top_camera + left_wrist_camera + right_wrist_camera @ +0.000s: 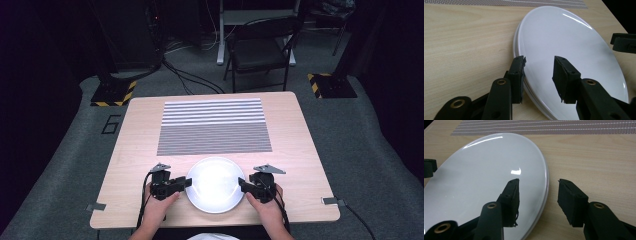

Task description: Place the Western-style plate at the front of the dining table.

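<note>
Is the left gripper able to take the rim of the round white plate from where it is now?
Probably yes: the left gripper stands open astride the round white plate's near rim, with nothing in between.

— What sort of place is this?
— A lab or recording studio, I'd say. A lone wooden desk (130, 150) stands on grey carpet (360, 130) in a dark room.
— What else shows it?
— Stand bases with hazard stripes (114, 93), cables on the floor (192, 77), a folding chair (260, 47), and a number six taped beside the desk.
</note>
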Demonstrator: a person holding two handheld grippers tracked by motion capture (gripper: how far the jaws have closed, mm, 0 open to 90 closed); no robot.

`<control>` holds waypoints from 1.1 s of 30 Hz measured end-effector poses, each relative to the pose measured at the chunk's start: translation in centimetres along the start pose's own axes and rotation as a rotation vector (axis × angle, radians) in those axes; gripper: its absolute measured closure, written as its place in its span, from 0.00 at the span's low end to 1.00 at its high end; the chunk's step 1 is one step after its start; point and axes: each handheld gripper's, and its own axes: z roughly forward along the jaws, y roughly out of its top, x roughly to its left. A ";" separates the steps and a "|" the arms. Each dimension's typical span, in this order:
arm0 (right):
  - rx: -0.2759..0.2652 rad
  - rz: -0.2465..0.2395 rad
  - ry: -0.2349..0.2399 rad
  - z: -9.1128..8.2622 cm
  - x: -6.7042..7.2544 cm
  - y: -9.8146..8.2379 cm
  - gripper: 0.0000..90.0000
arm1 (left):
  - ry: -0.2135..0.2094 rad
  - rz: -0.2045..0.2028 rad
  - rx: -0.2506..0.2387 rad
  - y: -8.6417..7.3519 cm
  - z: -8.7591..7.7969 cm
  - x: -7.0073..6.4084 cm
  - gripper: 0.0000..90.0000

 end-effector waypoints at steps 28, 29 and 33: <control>0.070 0.041 0.007 2.1 0.5 -0.9 0.52 | -0.003 0.014 0.003 -0.1 0.5 -0.6 0.65; 0.068 0.044 -0.002 2.0 0.6 -0.9 0.52 | -0.002 0.013 0.003 -0.2 0.6 -0.6 0.65; 0.055 0.047 -0.014 2.0 0.6 -0.9 0.52 | 0.000 0.014 -0.004 -0.2 0.7 -0.7 0.65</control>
